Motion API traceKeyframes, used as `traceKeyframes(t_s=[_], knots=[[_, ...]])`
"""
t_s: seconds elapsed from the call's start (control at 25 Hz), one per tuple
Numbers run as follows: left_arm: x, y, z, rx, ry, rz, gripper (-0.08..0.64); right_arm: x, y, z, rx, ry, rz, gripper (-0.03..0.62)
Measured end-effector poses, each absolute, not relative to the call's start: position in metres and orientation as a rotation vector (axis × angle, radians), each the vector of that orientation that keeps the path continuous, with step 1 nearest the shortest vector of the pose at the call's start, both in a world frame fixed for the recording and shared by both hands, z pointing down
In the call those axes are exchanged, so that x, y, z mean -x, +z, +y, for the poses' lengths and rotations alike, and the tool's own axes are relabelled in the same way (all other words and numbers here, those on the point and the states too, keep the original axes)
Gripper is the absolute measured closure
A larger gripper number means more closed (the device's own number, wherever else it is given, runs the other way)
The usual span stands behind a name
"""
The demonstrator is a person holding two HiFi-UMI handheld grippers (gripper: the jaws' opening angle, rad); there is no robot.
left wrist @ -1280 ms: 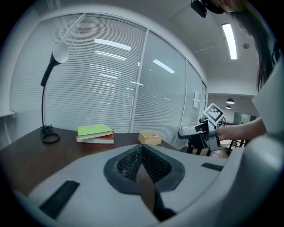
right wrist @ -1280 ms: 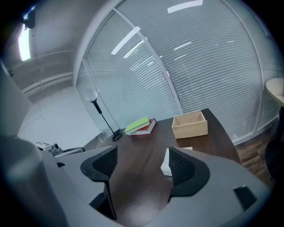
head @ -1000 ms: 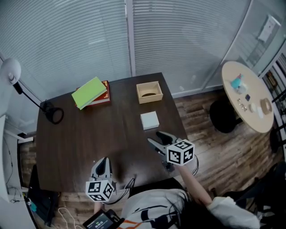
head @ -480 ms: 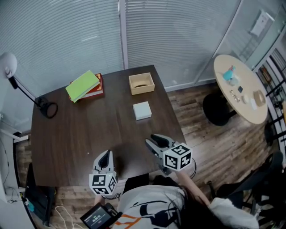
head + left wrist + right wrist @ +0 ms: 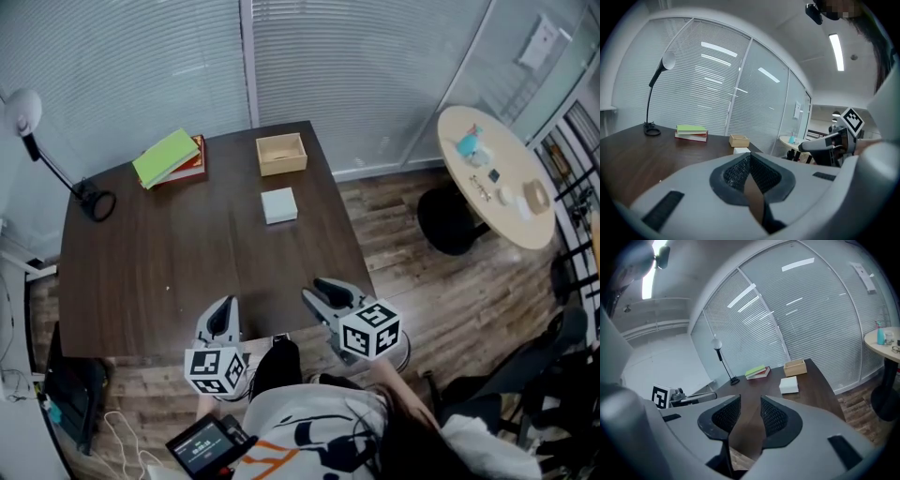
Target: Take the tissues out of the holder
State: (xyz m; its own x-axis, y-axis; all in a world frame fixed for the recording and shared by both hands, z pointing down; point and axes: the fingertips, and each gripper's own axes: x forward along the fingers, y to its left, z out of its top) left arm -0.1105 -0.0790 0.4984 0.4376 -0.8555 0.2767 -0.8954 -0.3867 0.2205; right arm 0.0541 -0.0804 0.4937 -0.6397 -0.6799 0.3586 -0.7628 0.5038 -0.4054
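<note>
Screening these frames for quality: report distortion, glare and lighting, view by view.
Head view: barrel distortion bows the white slatted blinds; light is even, and the dark brown square table shows no strong glare. Left gripper view: heavy fisheye, black corners, the ceiling strip light blown out, bright streaks across the blinds. Right gripper view: same fisheye, similar streaks across the blinds.

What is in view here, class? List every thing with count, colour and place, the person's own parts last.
table: one, dark brown, centre
holder: one, light wood, table's far edge
tissues: one stack, white, just in front of the holder
books: two, green on red, table's far left
lamp: one, white head, table's left edge
round table: one, beige, right
left gripper: one, grey, near edge, jaws together
right gripper: one, grey, near edge, jaws apart, just been closing, nothing between
</note>
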Motion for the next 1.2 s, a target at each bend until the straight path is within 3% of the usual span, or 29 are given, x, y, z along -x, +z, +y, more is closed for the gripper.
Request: traceKeyframes(t_s=[0.52, 1.2], knots=[[0.078, 0.49, 0.054, -2.325, 0.206, -1.571, 0.561, -0.085, 0.494, 0.059, -1.18, 0.779, -2.649, 0.451], [0.123, 0.47, 0.125, -2.344, 0.168, -1.622, 0.561, -0.03, 0.482, 0.121, -1.141, 0.745, -2.686, 0.453]])
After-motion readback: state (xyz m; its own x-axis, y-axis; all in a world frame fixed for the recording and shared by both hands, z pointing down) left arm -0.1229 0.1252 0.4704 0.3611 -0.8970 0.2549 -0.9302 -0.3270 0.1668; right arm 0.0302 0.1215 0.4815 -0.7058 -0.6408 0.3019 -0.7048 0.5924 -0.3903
